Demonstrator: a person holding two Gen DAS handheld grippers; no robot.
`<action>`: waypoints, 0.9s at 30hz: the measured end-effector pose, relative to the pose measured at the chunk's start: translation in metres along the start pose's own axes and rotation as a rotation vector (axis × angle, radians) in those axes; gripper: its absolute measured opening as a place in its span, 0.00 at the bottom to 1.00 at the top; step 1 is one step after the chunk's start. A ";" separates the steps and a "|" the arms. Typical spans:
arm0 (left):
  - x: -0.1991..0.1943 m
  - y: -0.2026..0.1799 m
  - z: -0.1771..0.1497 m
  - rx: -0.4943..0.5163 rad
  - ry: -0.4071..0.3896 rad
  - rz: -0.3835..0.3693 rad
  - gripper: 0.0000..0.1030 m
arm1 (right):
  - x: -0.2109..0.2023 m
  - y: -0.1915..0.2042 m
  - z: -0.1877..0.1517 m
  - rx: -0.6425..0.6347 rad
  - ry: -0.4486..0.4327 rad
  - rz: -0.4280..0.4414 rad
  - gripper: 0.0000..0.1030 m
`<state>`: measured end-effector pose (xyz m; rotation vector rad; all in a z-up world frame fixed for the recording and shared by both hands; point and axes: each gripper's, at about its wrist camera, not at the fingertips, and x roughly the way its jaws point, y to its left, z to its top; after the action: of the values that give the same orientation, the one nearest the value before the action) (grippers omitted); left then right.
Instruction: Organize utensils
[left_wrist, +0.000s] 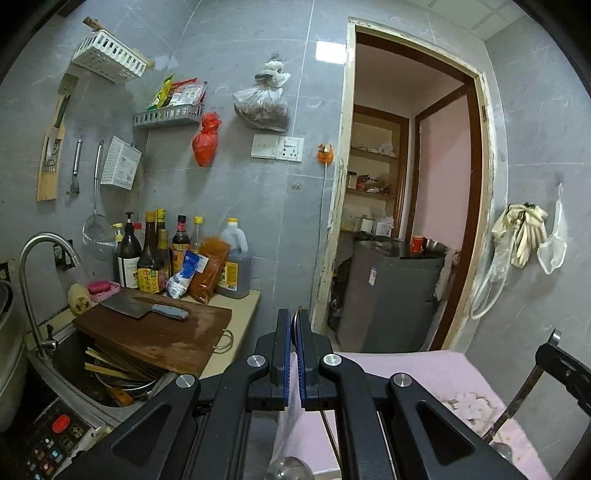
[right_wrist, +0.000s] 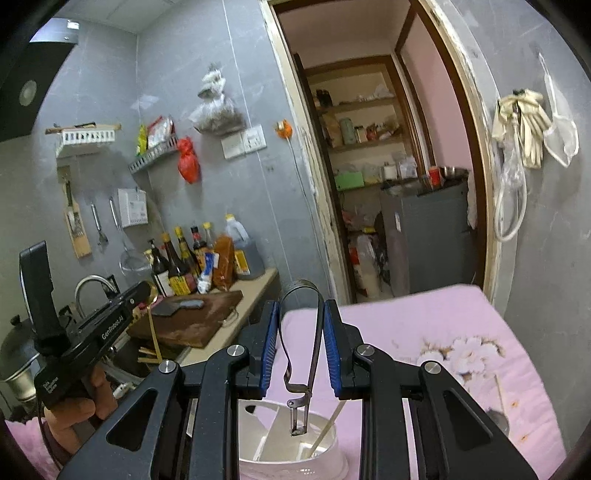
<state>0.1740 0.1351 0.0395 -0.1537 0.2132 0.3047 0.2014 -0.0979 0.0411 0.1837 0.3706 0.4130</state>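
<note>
My left gripper (left_wrist: 293, 319) is shut on a thin brass-coloured spoon (right_wrist: 149, 295). In the right wrist view its bowl sticks up past the fingertips and its handle hangs down. My right gripper (right_wrist: 299, 308) is shut on a metal peeler (right_wrist: 314, 332), with the blue pads pressing on its looped handle. The peeler's blade end hangs just above a white utensil holder (right_wrist: 325, 454). That holder stands on a pink flowered cloth (right_wrist: 424, 332) and has a pale chopstick (right_wrist: 328, 424) leaning in it. The right gripper (left_wrist: 554, 343) with the peeler (left_wrist: 517, 398) also shows at the right edge of the left wrist view.
To the left, a wooden cutting board (left_wrist: 159, 332) with a cleaver (left_wrist: 147, 308) lies half over a sink (left_wrist: 74, 354) full of chopsticks and dishes. A tap (left_wrist: 33, 266) and sauce bottles (left_wrist: 177, 254) stand behind. An open doorway (left_wrist: 406, 184) with a grey fridge (left_wrist: 391, 295) lies ahead.
</note>
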 end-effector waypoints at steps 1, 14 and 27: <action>0.003 0.000 -0.002 0.002 0.004 0.002 0.03 | 0.005 0.000 -0.005 0.000 0.015 -0.006 0.21; 0.012 -0.026 -0.040 0.129 0.018 -0.026 0.04 | 0.039 -0.007 -0.035 -0.002 0.126 -0.014 0.21; 0.012 -0.015 -0.049 0.107 0.145 -0.077 0.04 | 0.048 -0.007 -0.052 0.009 0.185 -0.004 0.21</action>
<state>0.1802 0.1157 -0.0091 -0.0778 0.3658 0.2046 0.2248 -0.0785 -0.0230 0.1538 0.5542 0.4259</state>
